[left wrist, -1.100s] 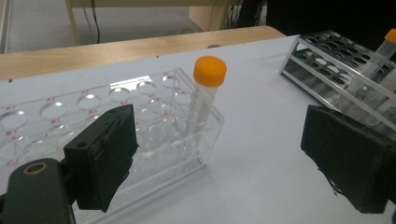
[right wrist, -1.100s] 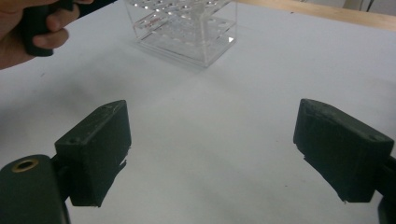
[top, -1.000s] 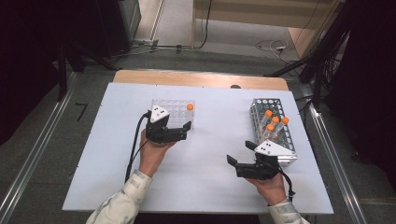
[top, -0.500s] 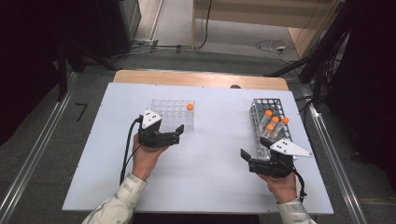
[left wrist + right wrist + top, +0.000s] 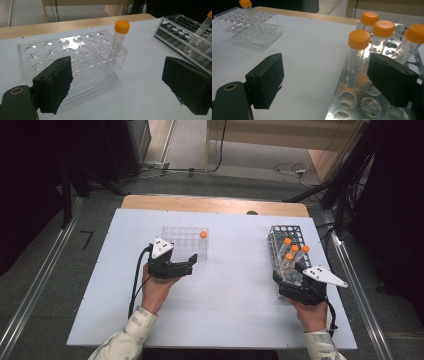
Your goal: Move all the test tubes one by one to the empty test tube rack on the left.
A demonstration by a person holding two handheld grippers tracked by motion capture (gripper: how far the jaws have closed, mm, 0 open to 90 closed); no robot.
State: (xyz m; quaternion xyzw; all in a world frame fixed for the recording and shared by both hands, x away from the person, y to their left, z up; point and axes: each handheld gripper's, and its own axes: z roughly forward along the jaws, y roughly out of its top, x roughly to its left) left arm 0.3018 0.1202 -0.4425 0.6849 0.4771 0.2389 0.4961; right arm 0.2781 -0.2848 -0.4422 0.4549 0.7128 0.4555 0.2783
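White surface [image 5: 225, 320] carries everything. Metal rack [image 5: 280, 235] is set at the right edge; three orange-capped tubes [image 5: 294, 249] are stood in it, clustered mid-rack. Clear plastic rack [image 5: 176, 239] is placed left of centre toward the far edge, with one orange-capped tube [image 5: 203, 234] stood in its far right corner hole, upright.

Right gripper [image 5: 286, 282] has been shifted across the surface over the last second, from open surface left of the metal rack to that rack's near end. In the right gripper view its fingers [image 5: 265, 80] are seen wide, nothing pinched; they have just been closing a little. The nearest tube [image 5: 358, 50] is seen between the two fingers but farther along, not yet touched.

Left gripper [image 5: 190, 262] is held just in front of the clear rack's near edge, hardly moved. Its fingers [image 5: 53, 83] are wide apart and empty, and the clear rack is looked at between them.

Judged from this: one tube is already transferred, three are left. The right-side move is read as an approach for the next pick, with the nearest tube as the likely target. Grasp is not yet made; more advance and closing are needed.
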